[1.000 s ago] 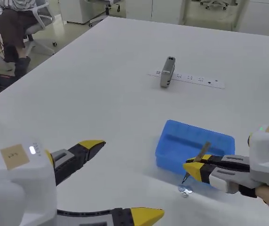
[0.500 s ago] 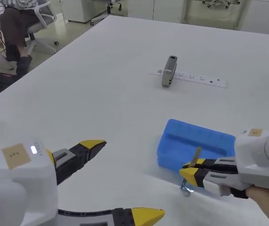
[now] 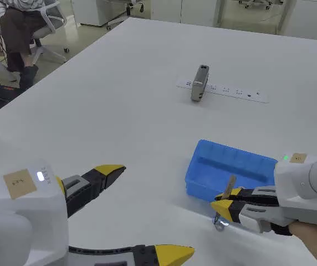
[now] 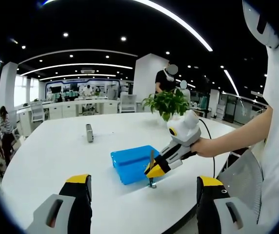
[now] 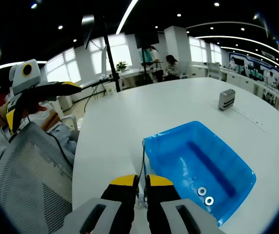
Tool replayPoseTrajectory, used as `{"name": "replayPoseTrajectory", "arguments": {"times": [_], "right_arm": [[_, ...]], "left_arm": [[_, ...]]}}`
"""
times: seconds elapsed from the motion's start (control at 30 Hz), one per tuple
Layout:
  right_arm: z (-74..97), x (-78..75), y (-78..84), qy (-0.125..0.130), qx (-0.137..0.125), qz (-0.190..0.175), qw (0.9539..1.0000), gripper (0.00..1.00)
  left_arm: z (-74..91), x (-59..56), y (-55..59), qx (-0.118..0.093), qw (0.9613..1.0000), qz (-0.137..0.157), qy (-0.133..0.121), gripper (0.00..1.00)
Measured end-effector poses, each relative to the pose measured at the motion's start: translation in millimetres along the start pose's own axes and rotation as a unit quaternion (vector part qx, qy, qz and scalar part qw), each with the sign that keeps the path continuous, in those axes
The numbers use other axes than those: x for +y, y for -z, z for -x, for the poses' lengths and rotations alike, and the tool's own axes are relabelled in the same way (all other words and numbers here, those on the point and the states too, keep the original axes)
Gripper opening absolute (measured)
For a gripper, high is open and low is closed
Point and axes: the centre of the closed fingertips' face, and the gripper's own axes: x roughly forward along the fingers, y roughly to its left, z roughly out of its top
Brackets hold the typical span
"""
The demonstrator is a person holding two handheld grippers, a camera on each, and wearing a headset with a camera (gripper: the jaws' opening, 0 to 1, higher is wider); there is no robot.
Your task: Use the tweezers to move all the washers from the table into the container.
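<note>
A small cluster of metal washers (image 3: 220,224) lies on the white table just in front of the blue container (image 3: 241,166). My right gripper (image 3: 223,203) is shut on thin tweezers (image 3: 228,184), whose tips point down onto the washers. In the right gripper view the tweezers (image 5: 143,161) rise from between the shut jaws, and two washers (image 5: 206,195) lie inside the container (image 5: 178,151). My left gripper (image 3: 150,210) is held open at the near left, well apart from the container. The left gripper view shows the right gripper (image 4: 178,141) over the washers (image 4: 152,185).
A grey block (image 3: 199,83) stands on a white power strip (image 3: 241,92) farther back on the table (image 3: 119,100). A seated person (image 3: 20,25) and office chairs are beyond the table's left edge. People stand in the background of the gripper views.
My right gripper has dropped a little and drawn nearer, bringing the tweezer tips down onto the washers. The left gripper has stayed where it was, open.
</note>
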Motion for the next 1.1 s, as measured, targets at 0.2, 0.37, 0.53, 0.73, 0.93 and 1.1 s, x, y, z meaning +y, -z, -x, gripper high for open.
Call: {"name": "replayPoseTrajectory", "arguments": {"times": [0.2,0.37,0.53,0.73,0.93,1.1], "right_arm": [[0.5,0.5,0.0,0.001,0.000,0.016,0.9999,0.03],[4.6,2.4,-5.0,-0.002,-0.012,0.008,0.9999,0.03],[12.6,7.3,-15.0,-0.008,-0.030,0.003,0.9995,0.03],[24.4,12.1,-26.7,-0.022,-0.064,-0.027,0.9974,0.03],[37.4,12.9,-38.9,-0.032,-0.097,-0.056,0.9932,0.03],[44.6,12.8,-42.3,-0.032,-0.107,-0.066,0.9915,0.03]], "left_arm": [[-0.5,-0.7,-0.5,0.000,1.0000,-0.001,0.001,0.91],[-1.0,-1.0,-1.8,-0.002,1.0000,0.000,0.003,0.91],[-2.0,-1.7,-3.0,-0.004,1.0000,0.000,0.005,0.91],[-2.5,-2.3,-3.8,-0.005,1.0000,0.000,0.006,0.91],[-2.3,-2.6,-4.1,-0.005,0.9999,-0.002,0.008,0.91],[-1.8,-2.9,-4.9,-0.006,0.9999,-0.004,0.009,0.91]]}}
